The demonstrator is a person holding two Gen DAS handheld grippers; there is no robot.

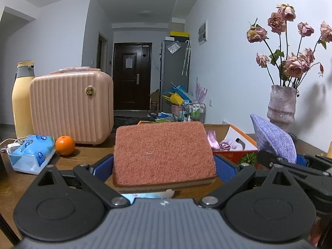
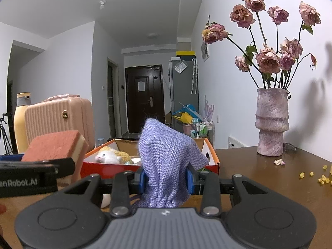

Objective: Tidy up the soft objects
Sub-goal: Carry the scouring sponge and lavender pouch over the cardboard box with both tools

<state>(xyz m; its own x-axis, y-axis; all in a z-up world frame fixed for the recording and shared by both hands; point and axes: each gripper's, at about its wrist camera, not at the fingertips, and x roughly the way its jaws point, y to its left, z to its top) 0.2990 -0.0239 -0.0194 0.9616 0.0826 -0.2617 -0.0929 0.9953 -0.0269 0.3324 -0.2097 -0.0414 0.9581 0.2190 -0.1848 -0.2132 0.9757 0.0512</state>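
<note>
A: We confirm the left gripper (image 1: 165, 167) first. Its two blue pads (image 1: 225, 169) bear on the opposite side edges of the sponge (image 1: 164, 155), so the jaws are clamped on it. The sponge lies flat between the fingers, rust-red scouring face up, with a tan foam layer visible along its near edge. It is carried clear of the wooden table (image 1: 87, 155).

B: We check the right gripper (image 2: 167, 179) next. Its jaws are drawn nearly together and pinch a lavender knitted cloth (image 2: 166, 157). The cloth stands up in a peak above the pads, and its lower part bunches toward the gripper body.

A: Relative position: in the right wrist view, the sponge (image 2: 56, 147) and the left gripper's finger sit just beside the right gripper, on its left.

B: Beyond both grippers we see an open orange cardboard box (image 2: 213, 155) on the table. A white and yellow plush toy (image 2: 113, 155) lies inside it. The cloth's peak overlaps the box in view; we cannot tell whether it is over the box or short of it.

A: Other items on the table: a pink ribbed case (image 1: 72, 108), a mandarin (image 1: 65, 145), a tissue pack (image 1: 33, 151), and a vase of dried roses (image 2: 271, 122) at the right wall.
</note>
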